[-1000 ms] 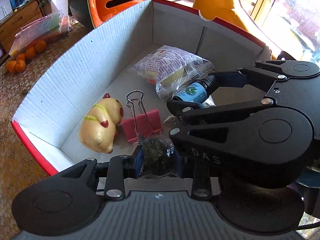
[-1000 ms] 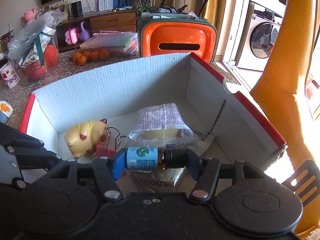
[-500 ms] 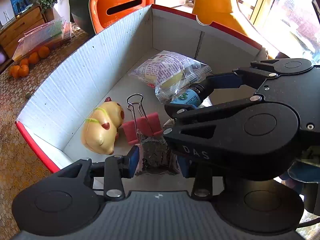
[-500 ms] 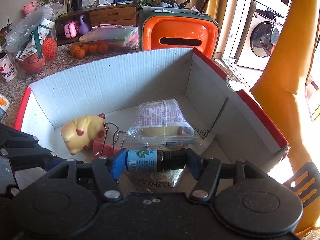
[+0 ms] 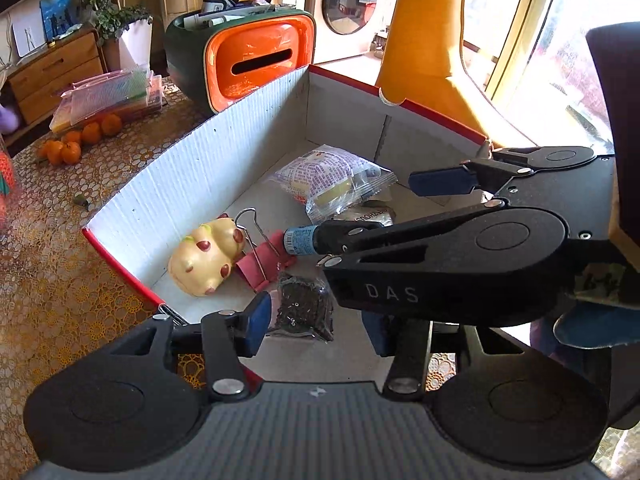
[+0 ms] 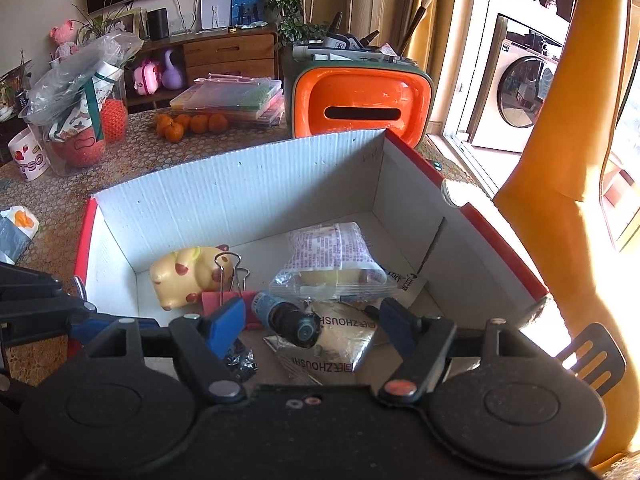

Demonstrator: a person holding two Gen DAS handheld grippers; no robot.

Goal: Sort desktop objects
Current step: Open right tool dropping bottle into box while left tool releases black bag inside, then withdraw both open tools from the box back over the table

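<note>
A white cardboard box [image 6: 240, 192] with red edges holds a yellow pig toy [image 6: 188, 276], a red binder clip [image 6: 220, 300], a purple snack bag [image 6: 332, 256], a silver foil packet [image 6: 340, 352] and a dark tea packet [image 5: 304, 312]. A small blue-labelled bottle [image 6: 288, 316] lies in the box on the foil packet. My right gripper [image 6: 312, 320] is open just above it, holding nothing. My left gripper [image 5: 316, 330] is open over the tea packet at the box's near edge. The right gripper [image 5: 440, 208] also shows in the left wrist view.
An orange and green tissue box [image 6: 360, 104] stands behind the cardboard box. Oranges [image 6: 192, 124] and flat plastic cases [image 6: 232, 96] lie at the back. A glass jar with a bag [image 6: 76, 120] and a mug [image 6: 28, 160] stand at the left. A yellow chair [image 6: 560, 160] is at the right.
My right gripper has opened and let go of the bottle, which now lies in the box. Both grippers have drawn back and up. My left gripper has opened off the tea packet.
</note>
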